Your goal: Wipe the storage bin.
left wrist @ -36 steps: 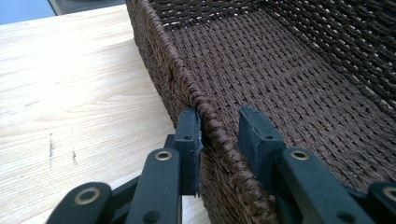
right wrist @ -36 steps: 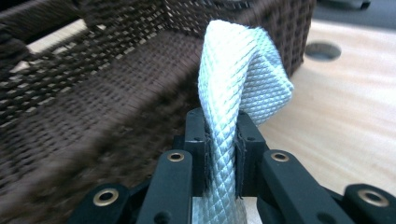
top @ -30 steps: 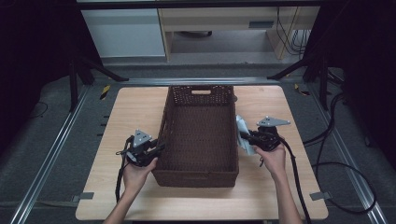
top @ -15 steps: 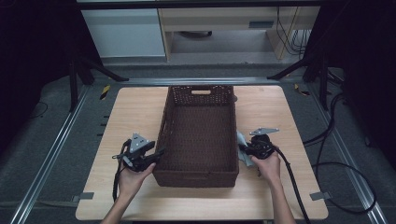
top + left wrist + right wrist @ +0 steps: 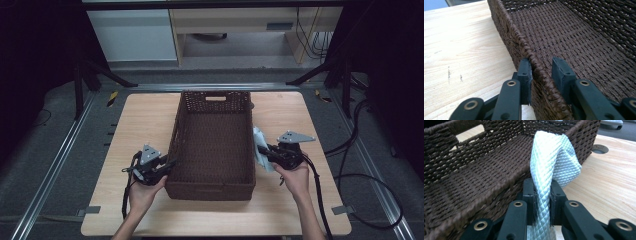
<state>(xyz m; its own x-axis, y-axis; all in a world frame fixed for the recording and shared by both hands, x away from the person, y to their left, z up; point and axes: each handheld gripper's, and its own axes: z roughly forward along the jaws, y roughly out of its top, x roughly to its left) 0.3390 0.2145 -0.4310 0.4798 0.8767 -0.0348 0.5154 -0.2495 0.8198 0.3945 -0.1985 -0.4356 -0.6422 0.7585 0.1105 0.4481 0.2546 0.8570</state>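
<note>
The soft, light cloth [image 5: 551,165] droops from the clenched right gripper [image 5: 542,200], best pinched at its bunched fold, at the basket's [image 5: 212,150] three o'clock side (the left gripper [image 5: 541,75] straddles the stiff rim at nine o'clock, its jaws just closing, not fully clamped).

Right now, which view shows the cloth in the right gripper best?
The right gripper view: the pale cloth fills its centre, pinched between the right gripper jaws beside the basket. The high view shows a small pale patch at the basket's right wall.
</note>
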